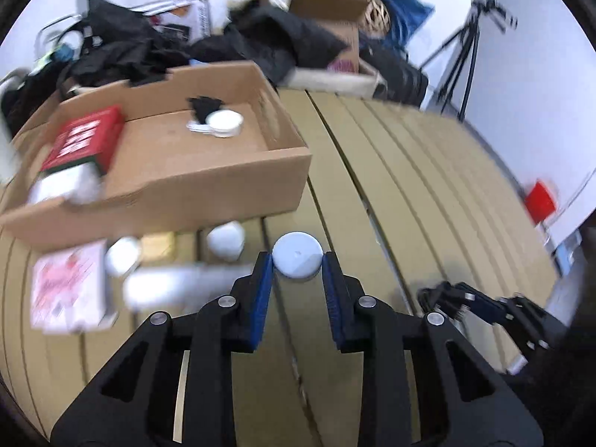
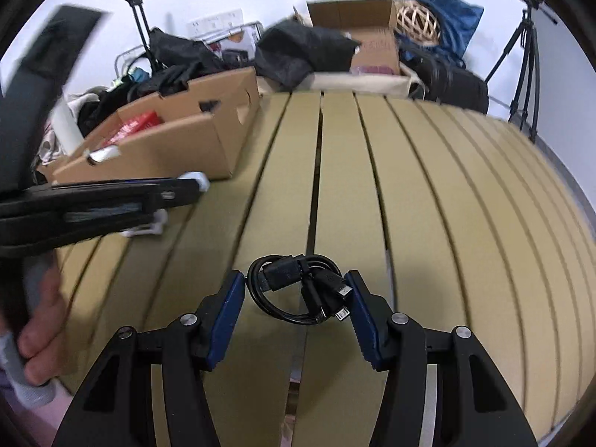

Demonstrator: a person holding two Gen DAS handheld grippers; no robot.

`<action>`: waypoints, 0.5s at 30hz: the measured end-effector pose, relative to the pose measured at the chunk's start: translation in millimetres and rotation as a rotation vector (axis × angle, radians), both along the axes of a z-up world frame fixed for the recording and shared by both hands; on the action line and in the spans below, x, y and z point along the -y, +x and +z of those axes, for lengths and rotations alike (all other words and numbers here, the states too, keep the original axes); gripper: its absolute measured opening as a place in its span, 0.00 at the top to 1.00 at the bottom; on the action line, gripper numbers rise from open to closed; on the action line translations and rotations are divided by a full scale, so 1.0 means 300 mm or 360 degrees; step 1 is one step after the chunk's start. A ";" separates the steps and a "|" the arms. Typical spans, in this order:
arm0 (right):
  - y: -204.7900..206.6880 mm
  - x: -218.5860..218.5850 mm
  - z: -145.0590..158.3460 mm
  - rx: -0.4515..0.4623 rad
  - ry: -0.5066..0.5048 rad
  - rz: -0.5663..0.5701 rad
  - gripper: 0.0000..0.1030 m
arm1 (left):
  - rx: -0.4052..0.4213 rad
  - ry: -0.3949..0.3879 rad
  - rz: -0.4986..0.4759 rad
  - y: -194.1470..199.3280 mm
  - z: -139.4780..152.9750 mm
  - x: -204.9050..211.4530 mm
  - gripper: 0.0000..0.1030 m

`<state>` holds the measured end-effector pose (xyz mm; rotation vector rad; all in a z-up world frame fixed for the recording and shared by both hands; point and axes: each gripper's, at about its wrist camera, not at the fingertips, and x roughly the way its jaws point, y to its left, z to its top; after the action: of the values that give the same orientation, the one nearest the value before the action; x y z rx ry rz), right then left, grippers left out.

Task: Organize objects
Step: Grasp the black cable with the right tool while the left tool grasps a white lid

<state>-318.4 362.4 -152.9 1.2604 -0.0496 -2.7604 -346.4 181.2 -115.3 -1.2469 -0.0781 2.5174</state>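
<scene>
Left tool (image 1: 297,266) pinches a white cap (image 1: 297,255); box (image 1: 208,182) at ten o'clock. Right tool (image 2: 296,290) pinches a coiled black cable (image 2: 298,288) over the slatted surface (image 2: 428,205).

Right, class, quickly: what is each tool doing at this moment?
Left tool: shut on the white round lid.
Right tool: pads at either side of the coiled black cable; a firm grip cannot be told.

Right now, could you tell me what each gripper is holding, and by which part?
The left gripper pinches the round white lid across its rim. The right gripper brackets the coiled black cable; whether it grips cannot be told.
</scene>
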 end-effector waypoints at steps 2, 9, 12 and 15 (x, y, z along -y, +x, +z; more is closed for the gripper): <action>0.045 0.021 0.021 0.0005 0.0018 0.0020 0.43 | -0.0033 -0.0018 0.0056 0.090 0.038 0.055 0.77; 0.237 0.156 0.055 0.0036 0.0052 0.0154 0.43 | -0.0064 -0.0059 0.0276 0.312 0.114 0.296 0.77; 0.287 0.220 0.077 0.0017 0.0107 0.0205 0.43 | -0.0100 -0.0043 0.0313 0.362 0.145 0.345 0.77; 0.305 0.257 0.122 -0.0013 0.0120 0.0219 0.43 | -0.0134 -0.0009 0.0310 0.384 0.173 0.354 0.77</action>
<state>-227.0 285.4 -116.4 1.2206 0.1379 -2.6728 -231.1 74.9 -63.3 -1.1851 -0.1812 2.7341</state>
